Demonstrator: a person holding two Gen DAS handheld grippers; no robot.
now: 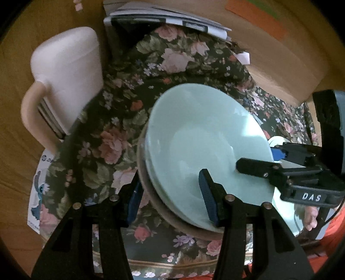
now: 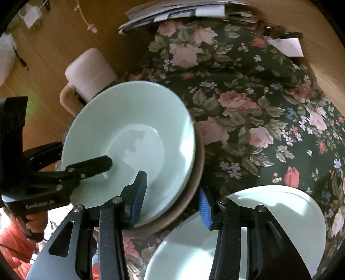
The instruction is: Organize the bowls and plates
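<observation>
A stack of pale green bowls (image 1: 200, 137) rests on a brown plate (image 1: 155, 204) over the floral cloth. My left gripper (image 1: 172, 196) straddles the near rim of the stack, one blue pad inside the top bowl and one outside, jaws wide. My right gripper (image 2: 172, 198) straddles the opposite rim of the same bowl stack (image 2: 129, 137) and the brown plate (image 2: 194, 183) the same way; it also shows in the left wrist view (image 1: 258, 165). A white plate (image 2: 269, 215) lies under the right gripper.
A pink lidded jug (image 1: 64, 81) with a handle stands at the left of the cloth. Papers (image 1: 168, 17) and a cardboard box (image 1: 280, 53) sit at the back. The floral cloth (image 2: 258, 107) extends right of the stack.
</observation>
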